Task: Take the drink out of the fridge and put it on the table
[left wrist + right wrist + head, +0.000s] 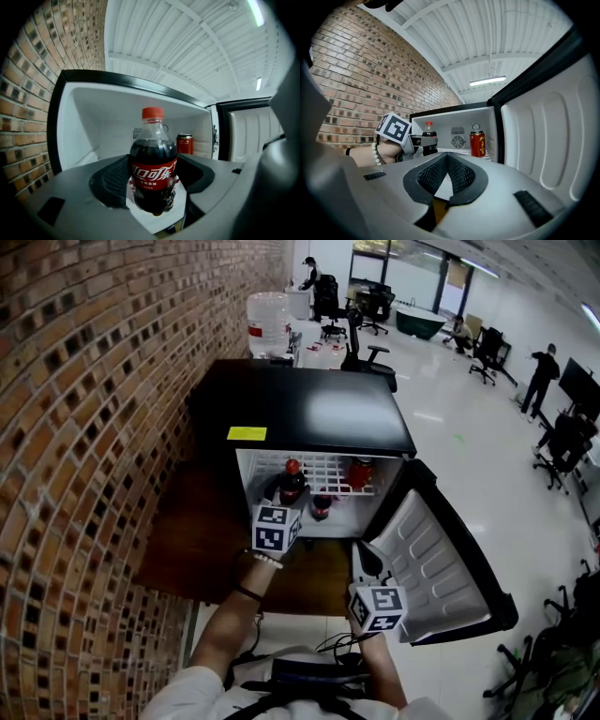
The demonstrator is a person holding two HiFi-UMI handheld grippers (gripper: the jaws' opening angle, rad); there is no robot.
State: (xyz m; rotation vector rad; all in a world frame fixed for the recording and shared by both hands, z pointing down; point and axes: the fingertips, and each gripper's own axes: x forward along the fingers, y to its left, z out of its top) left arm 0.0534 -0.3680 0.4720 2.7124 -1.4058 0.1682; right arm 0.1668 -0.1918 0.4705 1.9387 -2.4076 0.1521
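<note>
1. The left gripper (154, 190) is clamped on the waist of the cola bottle (292, 482), with its jaws fairly wide round the fat body. The bottle stands upright at the front left of the fridge (300, 409), at 12 o'clock from the person.
2. The right gripper (447, 159) has its jaws together on nothing and hangs at 5 o'clock from the bottle, beside the open door (431, 559).
3. A slip is the main risk. The bottle is round and smooth and probably cold and damp, so a quick pull or a tilt could let it slide through the pads.
4. Raising it too early could knock the cap on the wire shelf (323, 470) or the fridge's top edge.
5. A red can (184, 144) stands at 3 o'clock from the bottle, apart from it, so a swing to the right could topple it.
6. The brick wall (84, 427) closes off 9 o'clock. The brown tabletop (187, 540) shows at 7 o'clock and is probably where the bottle should land.
</note>
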